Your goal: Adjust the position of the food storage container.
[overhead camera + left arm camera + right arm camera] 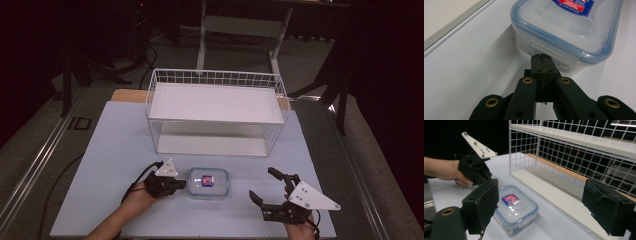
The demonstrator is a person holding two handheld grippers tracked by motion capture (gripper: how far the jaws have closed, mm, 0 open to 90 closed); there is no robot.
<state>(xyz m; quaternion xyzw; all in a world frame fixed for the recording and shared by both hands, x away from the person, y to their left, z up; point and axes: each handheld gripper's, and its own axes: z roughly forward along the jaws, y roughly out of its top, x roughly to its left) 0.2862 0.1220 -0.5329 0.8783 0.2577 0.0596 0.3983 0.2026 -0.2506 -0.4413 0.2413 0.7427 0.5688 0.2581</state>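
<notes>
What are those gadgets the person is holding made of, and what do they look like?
Each hand grips a black tool: the left gripper and right gripper have two black jaws with brass-coloured rivets, dark padded fingers, a grey three-cornered plate on top and a trailing black cable. No sleeves show.

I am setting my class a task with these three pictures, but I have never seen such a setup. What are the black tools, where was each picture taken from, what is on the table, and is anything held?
A person sits at a pale table with a hand-held two-jaw gripper in each hand. The high view looks down from above. The other two pictures come from cameras riding on the grippers, looking along their black jaws.

On the table lie a clear lidded plastic box with a blue seal and a red-blue label, and behind it a white wire rack with two shelves.

The left gripper has its jaws shut, with nothing visibly between them, its tip at the box's side clip; whether it touches is unclear. The right gripper stands wide open, apart from the box. Nothing is held.
</notes>
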